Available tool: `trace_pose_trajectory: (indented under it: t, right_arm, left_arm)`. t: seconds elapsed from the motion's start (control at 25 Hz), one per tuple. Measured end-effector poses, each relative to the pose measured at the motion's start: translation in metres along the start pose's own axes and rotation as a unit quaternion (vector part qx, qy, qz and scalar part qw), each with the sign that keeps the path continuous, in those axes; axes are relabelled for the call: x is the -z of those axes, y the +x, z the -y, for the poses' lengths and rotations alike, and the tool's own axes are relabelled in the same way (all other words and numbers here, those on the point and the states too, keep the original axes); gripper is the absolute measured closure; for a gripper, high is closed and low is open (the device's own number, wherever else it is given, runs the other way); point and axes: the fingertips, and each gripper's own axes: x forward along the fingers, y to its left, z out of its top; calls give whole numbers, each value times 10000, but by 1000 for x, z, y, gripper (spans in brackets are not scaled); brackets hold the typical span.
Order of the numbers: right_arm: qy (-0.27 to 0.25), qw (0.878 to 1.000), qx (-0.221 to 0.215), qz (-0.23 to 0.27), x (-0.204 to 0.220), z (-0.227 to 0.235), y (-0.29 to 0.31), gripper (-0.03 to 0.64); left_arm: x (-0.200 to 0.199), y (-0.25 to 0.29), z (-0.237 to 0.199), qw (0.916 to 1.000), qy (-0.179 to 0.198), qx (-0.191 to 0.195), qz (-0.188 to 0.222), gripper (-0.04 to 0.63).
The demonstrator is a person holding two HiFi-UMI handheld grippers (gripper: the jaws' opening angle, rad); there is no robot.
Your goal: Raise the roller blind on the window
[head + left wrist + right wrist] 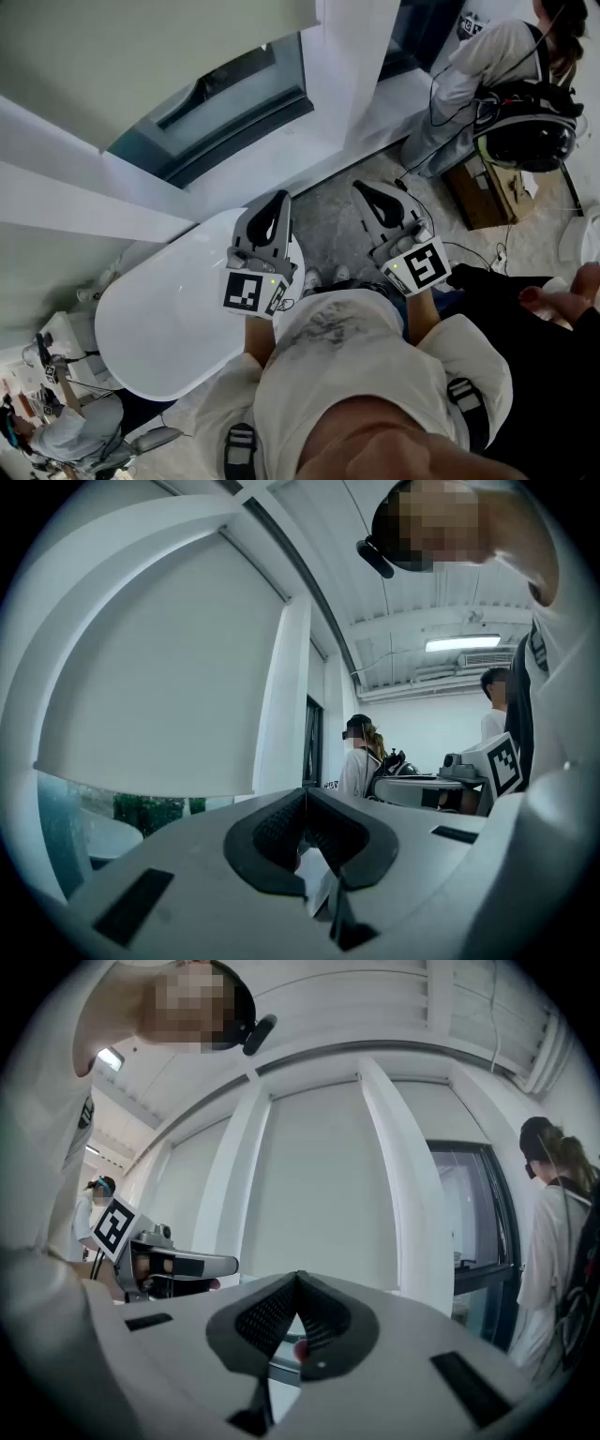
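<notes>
facing the roller blind, left tool and right tool both pressed together, empty

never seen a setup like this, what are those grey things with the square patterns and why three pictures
No robot here: a person holds a gripper in each hand. The head view looks down from a camera on their head, showing the left gripper and right gripper beside a white table. The patterned cubes are part of the grippers. The other two pictures come from cameras riding on each gripper, looking along its jaws. Both pairs of jaws are shut with nothing between them. Ahead hangs the blind, lowered most of the way, with a strip of glass under it. Nothing touches it yet.
</notes>
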Motion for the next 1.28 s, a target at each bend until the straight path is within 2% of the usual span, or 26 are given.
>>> trace_pose_trajectory:
  t: [0.48,0.8,1.28]
  right_arm:
    - [58,9998,179,89,-2,29,-2,555]
    - [8,9999,114,62,-1,60,-3,555]
    - [-93,9999,-85,40,12,95,34,555]
  left_arm:
    - [5,28,10,10000,-46,6,-71,586]
    - [4,59,25,9999,11,-12,-107,586]
    - [17,100,0,9998,78,-167,-95,586]
